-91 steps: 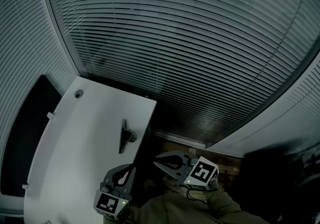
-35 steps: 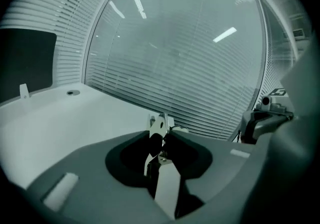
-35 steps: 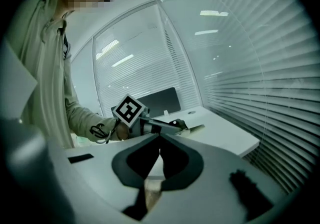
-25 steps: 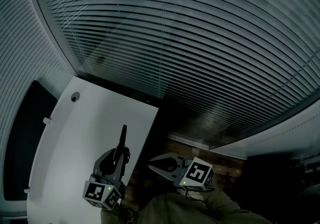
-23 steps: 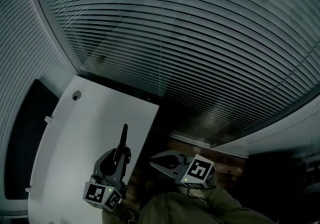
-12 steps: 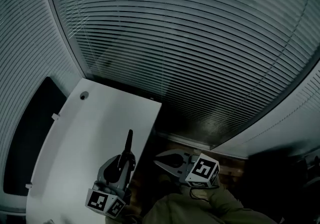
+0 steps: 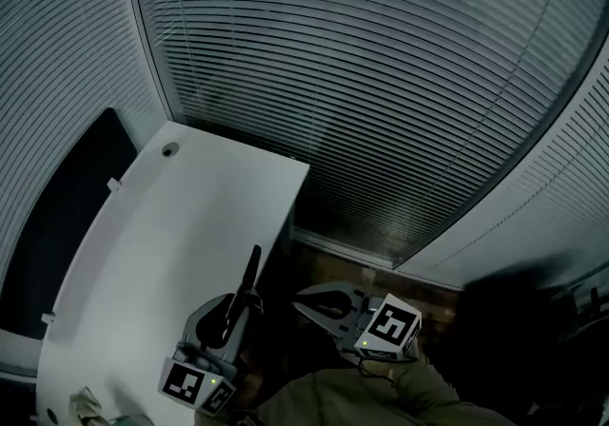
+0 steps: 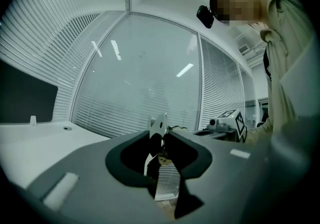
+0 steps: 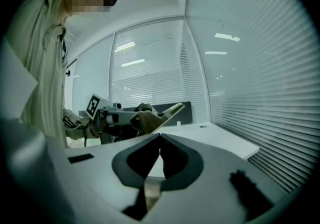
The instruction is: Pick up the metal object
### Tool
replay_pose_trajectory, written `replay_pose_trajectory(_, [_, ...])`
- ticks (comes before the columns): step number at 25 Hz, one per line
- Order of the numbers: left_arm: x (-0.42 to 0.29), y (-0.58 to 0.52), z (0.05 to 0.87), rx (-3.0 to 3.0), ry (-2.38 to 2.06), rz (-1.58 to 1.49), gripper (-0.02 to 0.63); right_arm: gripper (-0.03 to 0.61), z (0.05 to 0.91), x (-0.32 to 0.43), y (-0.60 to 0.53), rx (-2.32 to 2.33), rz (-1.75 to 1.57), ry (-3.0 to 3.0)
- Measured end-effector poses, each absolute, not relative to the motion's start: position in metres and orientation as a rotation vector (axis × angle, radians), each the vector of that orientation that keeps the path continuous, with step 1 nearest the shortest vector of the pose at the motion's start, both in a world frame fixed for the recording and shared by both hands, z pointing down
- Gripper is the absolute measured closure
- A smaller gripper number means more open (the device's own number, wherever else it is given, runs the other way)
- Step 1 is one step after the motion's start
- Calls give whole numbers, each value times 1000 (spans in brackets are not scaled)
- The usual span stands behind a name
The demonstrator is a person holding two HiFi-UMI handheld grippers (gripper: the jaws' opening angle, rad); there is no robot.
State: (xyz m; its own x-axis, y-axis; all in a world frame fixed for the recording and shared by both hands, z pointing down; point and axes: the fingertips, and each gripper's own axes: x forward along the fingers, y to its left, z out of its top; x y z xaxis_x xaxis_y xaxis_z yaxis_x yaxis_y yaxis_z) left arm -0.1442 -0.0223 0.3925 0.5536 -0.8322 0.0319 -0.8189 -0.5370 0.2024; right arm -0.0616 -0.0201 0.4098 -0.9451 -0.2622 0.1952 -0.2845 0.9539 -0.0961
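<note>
The metal object (image 7: 253, 268), a long dark flat bar, is lifted off the white table (image 7: 162, 224) and points away from me. My left gripper (image 7: 240, 308) is shut on its near end, above the table's right edge. In the left gripper view the metal object (image 8: 159, 127) stands pinched between the jaws. My right gripper (image 7: 319, 304) hangs shut and holds nothing, to the right of the table. The right gripper view shows the left gripper (image 9: 148, 118) holding the metal object (image 9: 172, 111) level above the table (image 9: 220, 137).
Slatted blinds (image 7: 381, 82) cover the glass walls behind and right of the table. A dark panel (image 7: 57, 215) stands along the table's left side. A small round hole (image 7: 169, 149) sits at the far corner. A crumpled thing (image 7: 88, 405) lies at the near left.
Earlier the metal object lay flat on the table with the left gripper short of it. Now the left gripper holds it raised. Over the last second the head view has swung; the grip is unchanged.
</note>
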Motion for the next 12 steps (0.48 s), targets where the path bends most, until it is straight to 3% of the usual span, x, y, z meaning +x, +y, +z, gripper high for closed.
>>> replay_pose_trajectory(12, [-110, 5, 373, 2685, -1335, -120, 506, 574, 385, -30, 8, 494, 96, -2943])
